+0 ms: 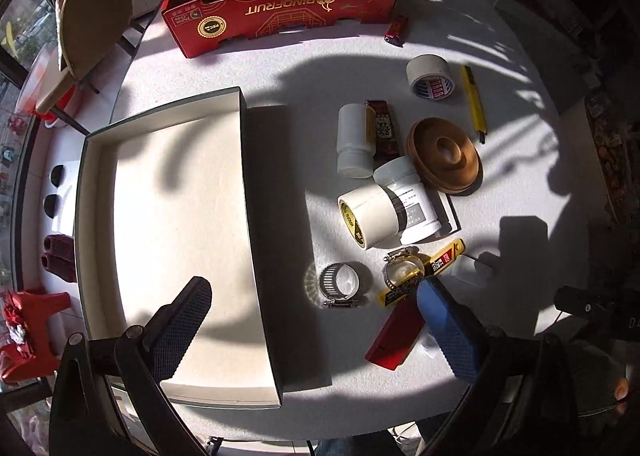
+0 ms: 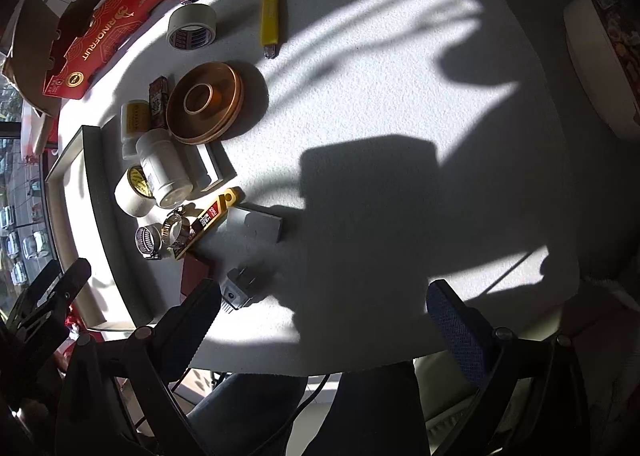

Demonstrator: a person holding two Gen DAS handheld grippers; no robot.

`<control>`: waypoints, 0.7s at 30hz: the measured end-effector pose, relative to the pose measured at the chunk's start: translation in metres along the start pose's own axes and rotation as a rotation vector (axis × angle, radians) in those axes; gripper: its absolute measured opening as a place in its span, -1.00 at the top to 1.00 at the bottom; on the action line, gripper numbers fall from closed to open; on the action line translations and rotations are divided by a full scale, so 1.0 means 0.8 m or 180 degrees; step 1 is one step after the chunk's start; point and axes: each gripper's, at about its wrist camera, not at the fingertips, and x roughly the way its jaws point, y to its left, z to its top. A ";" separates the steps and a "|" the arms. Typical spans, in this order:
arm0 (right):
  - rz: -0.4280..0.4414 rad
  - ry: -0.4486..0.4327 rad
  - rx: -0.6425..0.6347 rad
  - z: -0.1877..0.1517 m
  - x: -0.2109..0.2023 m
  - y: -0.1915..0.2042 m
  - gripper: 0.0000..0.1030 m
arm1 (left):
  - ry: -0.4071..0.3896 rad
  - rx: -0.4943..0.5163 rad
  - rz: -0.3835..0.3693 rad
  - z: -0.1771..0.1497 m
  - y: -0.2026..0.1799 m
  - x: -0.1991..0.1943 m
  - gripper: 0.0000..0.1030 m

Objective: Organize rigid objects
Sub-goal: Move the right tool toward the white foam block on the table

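In the left wrist view, the left gripper (image 1: 316, 320) is hovering with its fingers spread wide and grasping nothing, one finger over the white tray (image 1: 160, 135) at left centre and the other over the clutter at lower right. The tray is lying on the white table (image 1: 320, 67) with nothing inside it. To its right, the task's things are sitting in a loose cluster: two hose clamps (image 1: 344, 284), a yellow tube (image 1: 440, 260) and a red case (image 1: 396, 336) near the bottom, a tape roll (image 1: 368, 221) touching a white jar (image 1: 412, 195), a second bottle (image 1: 354, 139), and a wooden dish (image 1: 444, 155). Farther up, a grey tape roll (image 1: 431, 77) and a yellow knife (image 1: 474, 101) are lying apart. A red carton (image 1: 280, 7) is standing at the top.

In the right wrist view, the right gripper (image 2: 324, 316) is also hanging released, its fingers wide apart over a shadowed stretch of table, with a grey plug (image 2: 240, 288) just beside its left finger.
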 end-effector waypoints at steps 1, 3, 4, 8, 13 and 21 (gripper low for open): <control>-0.0013 -0.0026 -0.0054 0.001 0.000 0.003 -1.00 | -0.0026 -0.0063 -0.0032 0.008 -0.004 0.004 -1.00; -0.0046 -0.0050 -0.0124 -0.002 0.001 0.006 -1.00 | -0.0084 -0.0158 -0.0135 0.028 -0.011 0.023 -1.00; -0.0080 -0.0038 -0.0144 -0.002 0.001 0.005 -1.00 | -0.0053 -0.0175 -0.0173 0.037 -0.015 0.031 -1.00; -0.0131 -0.0031 -0.0163 -0.006 0.002 -0.002 -1.00 | 0.0090 -0.0155 -0.0201 0.046 -0.038 0.069 -0.99; -0.0189 -0.0024 -0.0102 -0.010 0.003 -0.014 -1.00 | 0.0124 -0.0295 -0.0146 0.036 -0.025 0.096 -0.99; -0.0202 0.0006 -0.0224 0.006 0.038 0.014 -1.00 | 0.0197 -0.0285 -0.0012 0.029 0.013 0.120 -1.00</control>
